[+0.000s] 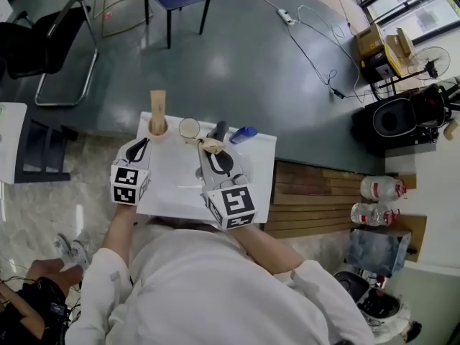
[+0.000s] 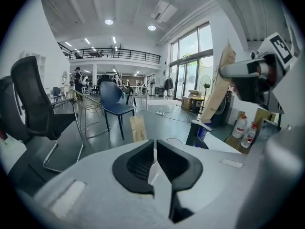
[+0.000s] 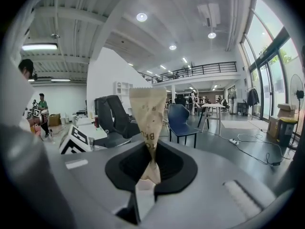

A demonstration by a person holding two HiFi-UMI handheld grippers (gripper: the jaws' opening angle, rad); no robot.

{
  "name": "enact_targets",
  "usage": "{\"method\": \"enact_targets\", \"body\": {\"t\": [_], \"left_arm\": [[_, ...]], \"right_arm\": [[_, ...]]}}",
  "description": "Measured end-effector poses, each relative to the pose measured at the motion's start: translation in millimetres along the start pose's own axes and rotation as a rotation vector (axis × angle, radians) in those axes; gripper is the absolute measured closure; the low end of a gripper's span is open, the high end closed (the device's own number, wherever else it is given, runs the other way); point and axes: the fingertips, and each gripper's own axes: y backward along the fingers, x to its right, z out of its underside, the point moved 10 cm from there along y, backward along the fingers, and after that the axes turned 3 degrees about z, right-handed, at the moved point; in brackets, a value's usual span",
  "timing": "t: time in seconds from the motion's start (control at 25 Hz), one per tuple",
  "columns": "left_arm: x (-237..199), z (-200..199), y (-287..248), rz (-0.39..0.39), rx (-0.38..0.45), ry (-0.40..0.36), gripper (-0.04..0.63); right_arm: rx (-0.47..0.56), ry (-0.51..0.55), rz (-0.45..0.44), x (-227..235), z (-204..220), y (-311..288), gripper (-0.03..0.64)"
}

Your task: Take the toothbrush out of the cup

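While between the right tongs [image 3: 151, 162], a paper-wrapped toothbrush [image 3: 148, 116] aloft.

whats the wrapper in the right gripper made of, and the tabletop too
The wrapper pinched in the right gripper looks like matte brown kraft paper: tan, creased, with dark printed letters. The tabletop looks like smooth white laminate or plastic with a slight sheen; which of the two I cannot tell.
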Motion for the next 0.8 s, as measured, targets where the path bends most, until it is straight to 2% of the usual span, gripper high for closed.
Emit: {"method": "enact_targets", "body": {"t": [0.24,0.48,0.8], "left_arm": [[-18,-2,-32,0.013,-0.023,0.006,0.542],[-30,-2,-62,0.011,-0.059,-0.001,0.515],[-43,-4,-97,0.001,-0.118,0.009,0.415]], "right_arm": [[-0.013,0.018,-0.037,-2,-6,20,0.583],[-0.034,0.024,-0.038,2,-7,34,0.583],[-0.044,0.011,-0.025,10,-11,50,0.583]]}}
